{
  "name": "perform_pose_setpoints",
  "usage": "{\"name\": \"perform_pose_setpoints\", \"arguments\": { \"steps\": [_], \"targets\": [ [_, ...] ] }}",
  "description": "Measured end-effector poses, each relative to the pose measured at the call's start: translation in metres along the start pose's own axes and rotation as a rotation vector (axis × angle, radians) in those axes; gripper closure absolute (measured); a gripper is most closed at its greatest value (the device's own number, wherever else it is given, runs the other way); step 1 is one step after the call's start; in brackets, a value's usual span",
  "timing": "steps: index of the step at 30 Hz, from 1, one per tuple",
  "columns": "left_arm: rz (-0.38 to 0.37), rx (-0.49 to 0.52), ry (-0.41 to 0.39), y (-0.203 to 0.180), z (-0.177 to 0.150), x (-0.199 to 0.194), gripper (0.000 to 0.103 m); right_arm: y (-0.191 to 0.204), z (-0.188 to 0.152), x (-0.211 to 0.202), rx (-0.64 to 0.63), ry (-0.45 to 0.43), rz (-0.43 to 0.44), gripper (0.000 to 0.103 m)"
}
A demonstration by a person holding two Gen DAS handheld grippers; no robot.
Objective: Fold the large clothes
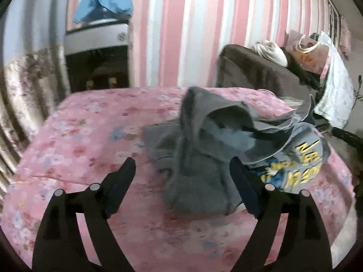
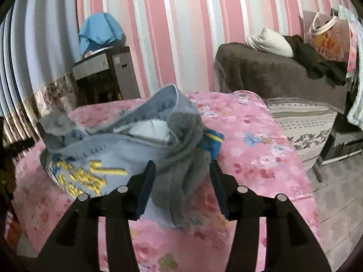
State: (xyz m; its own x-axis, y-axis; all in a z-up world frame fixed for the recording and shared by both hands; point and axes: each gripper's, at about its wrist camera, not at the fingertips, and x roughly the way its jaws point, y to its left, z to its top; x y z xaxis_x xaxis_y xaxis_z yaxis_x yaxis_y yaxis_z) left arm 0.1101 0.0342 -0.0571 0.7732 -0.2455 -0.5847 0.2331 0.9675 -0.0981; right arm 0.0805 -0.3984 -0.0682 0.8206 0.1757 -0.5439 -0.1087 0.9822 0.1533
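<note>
- My left gripper [image 1: 182, 170] stands wide and released: nothing is pinched, though grey cloth of the sweater [image 1: 204, 158] lies between its fingers and brushes the inner side of the right one.
- My right gripper [image 2: 182, 172] is parted too, less wide; a grey fold hangs in the gap, and I see no pad pressing on it, so I call it let go (the blur makes me a little unsure at the left finger).
- The sweater sits crumpled in a heap on the pink bed [image 1: 79, 136], not flat, its yellow-and-blue print [image 2: 88, 176] turned up on one side.
- From the left view the heap lies ahead and to the right of my fingers; from the right view it lies ahead and to the left. So it is between my two hands, close under both, neither clearly nearer.
- Its long axis I cannot tell: the cloth is bunched, with a raised hem or collar standing up at the back.
- I judge the next move needs an edge found and spread before any fold.
- Only the left view shows the bare stretch of bed to the left, room for laying it out; only the right view shows the bed's right edge and the floor [image 2: 335, 181] beyond (cloth could slide off there).
</note>
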Motion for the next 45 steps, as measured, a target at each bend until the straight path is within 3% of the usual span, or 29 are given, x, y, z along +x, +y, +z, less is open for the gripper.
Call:
{"name": "perform_pose_setpoints", "arguments": {
  "steps": [6,9,10,11,12,13,15,20,23,27,29,30,31,32,33,34,35,40,42,45],
  "targets": [
    [-0.057,-0.054,0.065,-0.014,0.035,0.041,0.007,0.017,0.027,0.039,0.000,0.034,-0.007,0.053],
    [-0.032,-0.074,0.114,-0.013,0.044,0.072,0.008,0.015,0.034,0.071,0.021,0.093,-0.026,0.055],
    [-0.022,-0.086,0.137,-0.010,0.047,0.088,0.017,0.015,0.036,0.084,0.015,0.117,-0.037,0.060],
    [-0.029,-0.104,0.157,-0.005,0.049,0.101,0.027,0.015,0.037,0.091,0.006,0.131,-0.043,0.092],
    [-0.038,-0.110,0.172,-0.004,0.051,0.108,0.051,0.015,0.039,0.097,-0.006,0.143,-0.057,0.099],
    [-0.045,-0.116,0.193,0.000,0.055,0.119,0.067,0.014,0.042,0.099,-0.011,0.135,-0.071,0.099],
    [-0.037,-0.104,0.173,0.005,0.066,0.126,0.079,0.007,0.053,0.096,0.012,0.096,-0.058,0.100],
    [-0.068,-0.077,0.160,0.006,0.113,0.147,0.081,-0.005,0.096,0.089,0.039,-0.019,-0.080,0.101],
    [-0.107,-0.088,0.172,0.007,0.140,0.165,0.081,-0.012,0.112,0.104,0.050,-0.019,-0.100,0.102],
    [-0.156,-0.162,0.250,0.023,0.160,0.199,0.076,-0.028,0.125,0.145,0.107,0.041,-0.105,0.102],
    [-0.088,-0.129,0.257,0.027,0.165,0.211,0.075,-0.031,0.128,0.167,0.126,0.103,-0.091,0.101],
    [-0.048,-0.140,0.258,0.033,0.166,0.215,0.067,-0.033,0.128,0.178,0.145,0.124,-0.077,0.100],
    [-0.065,-0.152,0.269,0.035,0.164,0.219,0.054,-0.031,0.128,0.187,0.141,0.148,-0.069,0.095],
    [-0.081,-0.154,0.280,0.036,0.162,0.221,0.052,-0.027,0.127,0.195,0.132,0.181,-0.058,0.082],
    [-0.080,-0.146,0.286,0.036,0.158,0.222,0.051,-0.025,0.126,0.201,0.126,0.208,-0.051,0.049],
    [-0.069,-0.131,0.288,0.036,0.153,0.221,0.048,-0.024,0.124,0.200,0.124,0.203,-0.057,0.035],
    [-0.064,-0.127,0.286,0.037,0.150,0.218,0.046,-0.022,0.123,0.192,0.114,0.170,-0.060,0.027],
    [-0.088,-0.268,0.264,0.065,0.142,0.197,0.018,-0.039,0.122,0.147,0.145,0.060,-0.092,0.027],
    [-0.115,-0.299,0.270,0.071,0.141,0.189,0.015,-0.045,0.118,0.134,0.139,0.067,-0.096,0.027],
    [-0.090,-0.230,0.256,0.062,0.137,0.173,0.014,-0.043,0.109,0.119,0.114,0.069,-0.095,0.027]
  ]
}}
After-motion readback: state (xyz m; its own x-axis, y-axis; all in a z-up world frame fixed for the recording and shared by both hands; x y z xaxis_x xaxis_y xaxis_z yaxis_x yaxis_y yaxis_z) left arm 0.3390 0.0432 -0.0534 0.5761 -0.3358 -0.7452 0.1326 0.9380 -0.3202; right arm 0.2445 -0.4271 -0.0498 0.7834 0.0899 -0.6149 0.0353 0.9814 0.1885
